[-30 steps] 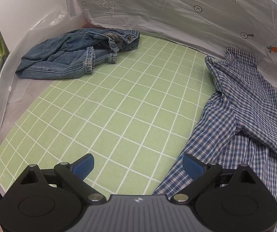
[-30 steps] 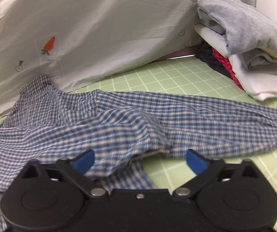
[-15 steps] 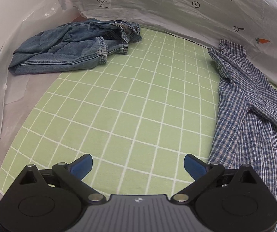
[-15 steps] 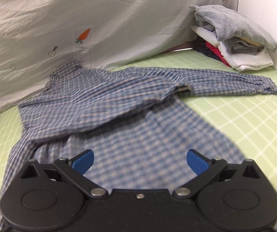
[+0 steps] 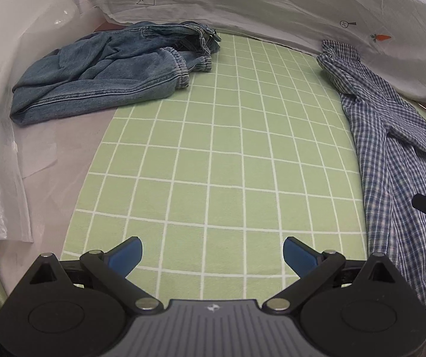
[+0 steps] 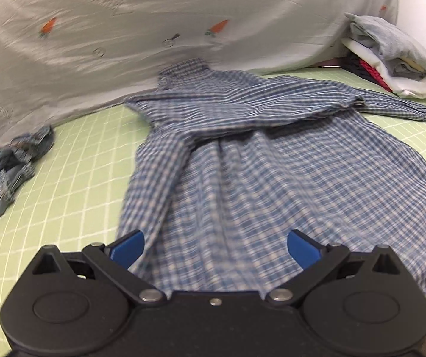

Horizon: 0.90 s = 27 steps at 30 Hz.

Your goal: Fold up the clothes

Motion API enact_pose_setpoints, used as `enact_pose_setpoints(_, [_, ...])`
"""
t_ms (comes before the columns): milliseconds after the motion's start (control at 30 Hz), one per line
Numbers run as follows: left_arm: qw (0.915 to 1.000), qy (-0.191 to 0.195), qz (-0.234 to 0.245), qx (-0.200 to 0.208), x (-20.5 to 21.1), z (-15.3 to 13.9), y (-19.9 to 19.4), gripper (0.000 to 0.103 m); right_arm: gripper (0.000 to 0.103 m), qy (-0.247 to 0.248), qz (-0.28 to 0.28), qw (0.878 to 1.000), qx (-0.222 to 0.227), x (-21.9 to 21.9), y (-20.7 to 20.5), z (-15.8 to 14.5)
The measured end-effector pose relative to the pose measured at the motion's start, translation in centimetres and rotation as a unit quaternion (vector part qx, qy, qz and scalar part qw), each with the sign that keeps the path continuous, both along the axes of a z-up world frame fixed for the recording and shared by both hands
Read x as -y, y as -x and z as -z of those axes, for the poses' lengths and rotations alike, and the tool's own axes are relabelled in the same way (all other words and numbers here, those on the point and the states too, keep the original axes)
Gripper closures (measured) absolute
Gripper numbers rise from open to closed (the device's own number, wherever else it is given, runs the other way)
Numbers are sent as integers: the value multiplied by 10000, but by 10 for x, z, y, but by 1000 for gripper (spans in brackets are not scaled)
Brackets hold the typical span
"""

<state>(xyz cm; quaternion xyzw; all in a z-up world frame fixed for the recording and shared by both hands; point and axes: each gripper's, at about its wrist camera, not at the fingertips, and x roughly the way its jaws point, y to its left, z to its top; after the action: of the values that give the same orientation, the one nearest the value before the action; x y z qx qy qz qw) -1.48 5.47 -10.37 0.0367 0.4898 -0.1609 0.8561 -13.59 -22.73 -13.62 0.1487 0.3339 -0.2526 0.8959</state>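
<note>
Jaws of both left gripper (image 5: pixel 212 252) and right gripper (image 6: pixel 215 247) spread, empty, above plaid shirt (image 6: pixel 242 178) and mat (image 5: pixel 213 163).

Left gripper (image 5: pixel 213 253): jaws spread wide, blue fingertips (image 5: pixel 126 254) far apart, nothing between, held low, pointing forward, roughly level. Right gripper (image 6: pixel 215 248): jaws wide apart too, blue fingertips (image 6: pixel 302 248) empty, tilted slightly down. Right gripper's black edge visible at far right of left wrist view, so the two sit near each other, side by side.
</note>
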Motion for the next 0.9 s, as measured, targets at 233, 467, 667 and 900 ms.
enact_pose_setpoints(233, [9999, -55, 150, -16, -20, 3, 3, 3, 11, -3, -366, 9991, -192, -48, -11, 6])
enact_pose_setpoints(467, [10000, 45, 54, -41, -30, 2, -1, 3, 64, -160, -759, 9962, -409, -70, -13, 14])
enact_pose_setpoints(667, [9999, 106, 98, -41, -24, 1, -2, 3, 98, -293, -980, 9936, -482, -69, -12, 17])
enact_pose_setpoints(900, [9998, 142, 165, -24, -11, 0, -2, 3, 100, -601, -1024, 9929, -17, -49, 2, -7])
